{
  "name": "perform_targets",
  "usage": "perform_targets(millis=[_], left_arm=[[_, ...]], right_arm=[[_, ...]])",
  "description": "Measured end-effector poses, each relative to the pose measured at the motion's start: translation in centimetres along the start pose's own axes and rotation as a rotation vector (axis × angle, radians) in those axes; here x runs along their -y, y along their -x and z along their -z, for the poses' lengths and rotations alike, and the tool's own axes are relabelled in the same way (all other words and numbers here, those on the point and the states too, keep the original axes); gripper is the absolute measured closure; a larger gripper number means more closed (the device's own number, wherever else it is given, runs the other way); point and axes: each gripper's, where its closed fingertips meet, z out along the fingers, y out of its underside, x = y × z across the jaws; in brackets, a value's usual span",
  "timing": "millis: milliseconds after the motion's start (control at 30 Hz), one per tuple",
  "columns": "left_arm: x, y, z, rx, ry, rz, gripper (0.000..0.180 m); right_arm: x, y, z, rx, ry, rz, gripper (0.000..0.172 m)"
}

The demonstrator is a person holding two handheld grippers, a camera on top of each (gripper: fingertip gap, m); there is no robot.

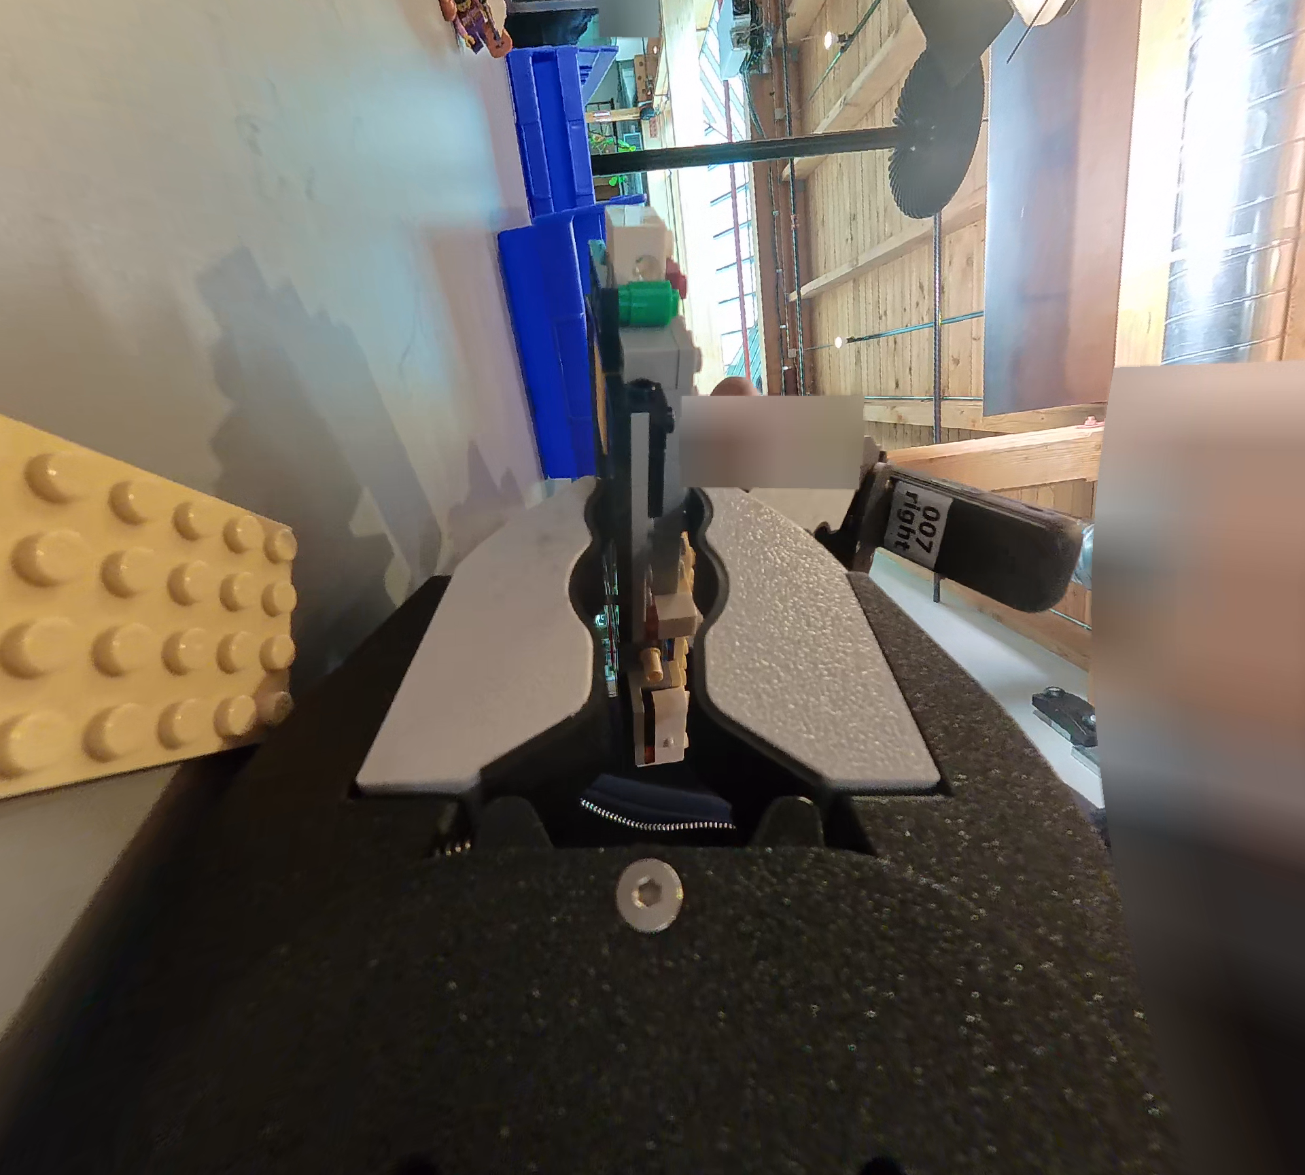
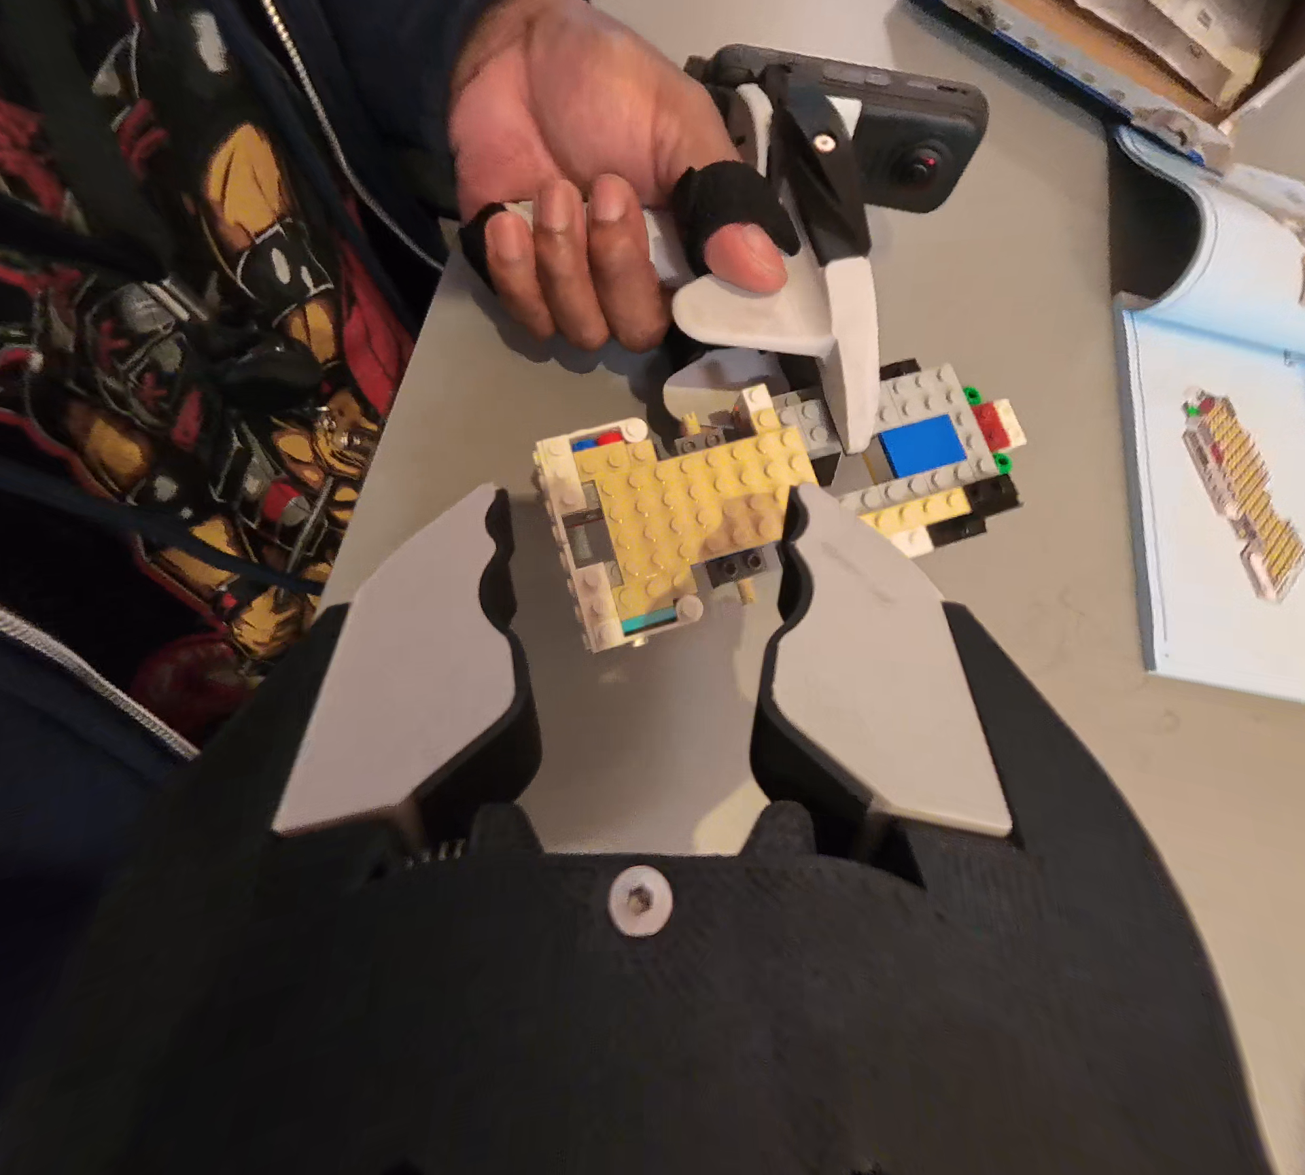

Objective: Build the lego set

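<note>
Rigid but snap-apart yellow, grey and white toy-brick model, light, held above grey table. Left gripper clamped on grey midsection; right gripper gaping, empty, nearest yellow plate, sturdiest hold.

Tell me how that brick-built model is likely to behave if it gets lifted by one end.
The brick model is many small pieces pressed together, so it is probably stiff but apt to snap apart at its narrow middle. The left claw grips only that thin grey section, so the wide tan end may sag or twist. Small studs like the green ones could pop off.
</note>
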Motion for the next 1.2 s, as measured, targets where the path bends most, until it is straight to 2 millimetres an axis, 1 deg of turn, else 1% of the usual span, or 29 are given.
perform_targets(millis=[100,167,300,500,567,633,733,800,867,933,1033,1100,1200], left_arm=[[0.0,0.0,0.1,-0.002,-0.005,-0.001,0.16],[0.1,0.0,0.1,-0.002,-0.009,0.001,0.16],[0.3,0.0,0.3,-0.005,-0.014,0.005,0.16],[0.1,0.0,0.1,-0.006,0.001,0.004,0.16],[0.2,-0.1,0.1,-0.007,-0.003,0.005,0.16],[0.3,-0.1,0.1,-0.011,-0.011,0.004,0.16],[0.4,-0.3,0.3,-0.02,-0.021,0.003,0.16],[0.4,-0.5,0.4,-0.034,-0.028,0.003,0.16],[0.4,-0.7,0.5,-0.052,-0.029,0.0,0.161],[0.3,-1.0,0.6,-0.066,-0.024,-0.006,0.161],[0.3,-1.2,0.6,-0.077,-0.024,-0.013,0.161],[0.2,-1.4,0.6,-0.088,-0.025,-0.019,0.16],[-0.1,-1.7,0.7,-0.107,-0.023,-0.03,0.161]], right_arm=[[0.0,-0.1,-0.7,0.009,0.057,0.086,0.095],[-0.4,-0.1,-1.1,0.012,0.106,0.119,0.096],[-1.1,1.0,-1.5,0.041,0.149,0.152,0.101],[-1.4,1.9,-1.2,0.048,0.158,0.148,0.106],[-1.2,1.8,-1.0,0.038,0.147,0.139,0.106],[-0.8,1.6,-0.7,0.023,0.111,0.094,0.104],[-1.1,0.3,-0.1,-0.044,0.071,-0.072,0.105],[-1.6,-0.5,0.5,-0.077,0.013,-0.248,0.106],[-2.0,-0.9,1.1,-0.081,-0.075,-0.461,0.109],[-2.4,-0.9,1.4,-0.064,-0.159,-0.648,0.109],[-2.7,-0.7,1.7,-0.051,-0.26,-0.864,0.11],[-2.7,-0.5,1.6,-0.027,-0.318,-0.991,0.112],[-2.4,-0.2,1.4,0.02,-0.377,-1.111,0.112]])
